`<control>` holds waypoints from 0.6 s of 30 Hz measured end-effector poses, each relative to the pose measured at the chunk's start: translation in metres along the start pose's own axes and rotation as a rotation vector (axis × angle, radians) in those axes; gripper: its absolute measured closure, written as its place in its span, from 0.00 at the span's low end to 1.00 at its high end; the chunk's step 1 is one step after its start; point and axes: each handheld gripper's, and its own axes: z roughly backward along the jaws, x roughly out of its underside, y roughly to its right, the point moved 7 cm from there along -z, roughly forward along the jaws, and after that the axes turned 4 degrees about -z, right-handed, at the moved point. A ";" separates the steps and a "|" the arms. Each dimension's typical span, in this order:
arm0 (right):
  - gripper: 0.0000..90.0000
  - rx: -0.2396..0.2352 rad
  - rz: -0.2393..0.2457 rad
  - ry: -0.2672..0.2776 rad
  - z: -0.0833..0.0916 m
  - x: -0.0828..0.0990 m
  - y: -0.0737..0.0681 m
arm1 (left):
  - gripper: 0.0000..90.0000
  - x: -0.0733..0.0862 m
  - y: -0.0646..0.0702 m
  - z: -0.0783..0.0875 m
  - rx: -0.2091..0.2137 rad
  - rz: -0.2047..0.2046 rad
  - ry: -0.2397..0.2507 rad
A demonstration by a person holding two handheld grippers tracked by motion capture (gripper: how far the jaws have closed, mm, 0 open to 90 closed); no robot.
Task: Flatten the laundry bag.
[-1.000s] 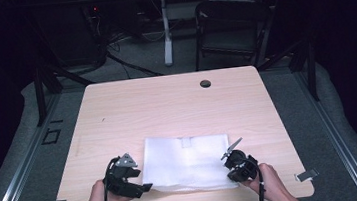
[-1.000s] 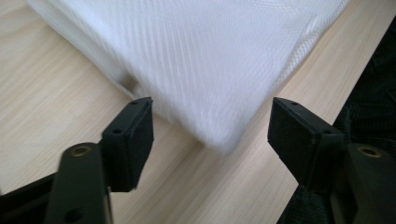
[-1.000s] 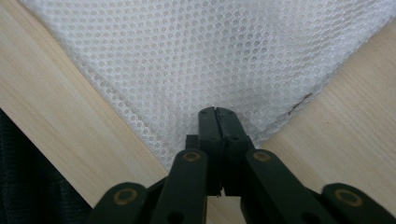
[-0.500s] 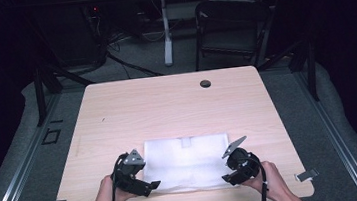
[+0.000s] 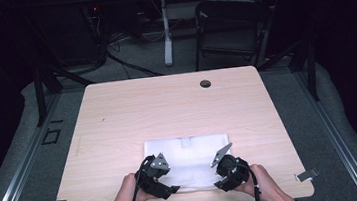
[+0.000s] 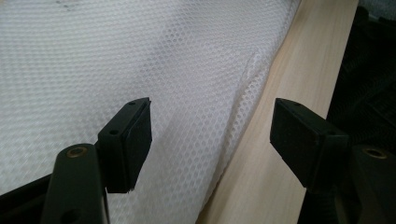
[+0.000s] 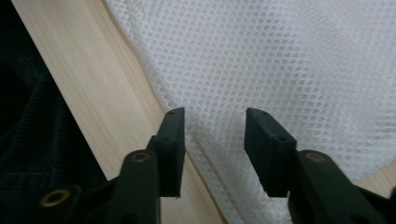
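Observation:
A white mesh cloth [image 5: 192,154] lies flat on the wooden table [image 5: 167,111] near its front edge. My left gripper [image 5: 162,182] sits at the cloth's near left part. In the left gripper view the mesh cloth [image 6: 140,56] has its edge running between the left gripper's [image 6: 212,109] jaws, one over mesh and one over wood; they have just been closing and are still apart. My right gripper [image 5: 222,179] is at the near right corner. The right gripper [image 7: 215,116] has also just been closing and is open around the cloth's hem [image 7: 280,60].
A round cable hole [image 5: 205,83] sits at the table's far edge. A dark chair [image 5: 239,23] and cables stand beyond the table. Small metal clips [image 5: 306,175] lie by the table's front corners. The table's front edge is just behind both hands.
My left hand has slid to the right along the cloth's near edge and now rests over the mesh. The right hand has shifted slightly. The cloth lies as before.

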 end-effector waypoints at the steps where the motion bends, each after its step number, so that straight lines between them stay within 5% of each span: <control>1: 0.66 0.003 0.016 -0.017 -0.002 0.000 0.000 | 0.35 -0.002 0.000 -0.004 0.011 -0.008 -0.005; 8: 0.84 0.026 0.023 -0.044 -0.012 -0.002 -0.001 | 0.48 -0.006 0.004 -0.027 0.057 -0.042 -0.069; 18: 0.99 0.035 0.008 -0.026 -0.009 -0.003 0.000 | 0.57 -0.002 0.001 -0.029 0.069 -0.023 -0.058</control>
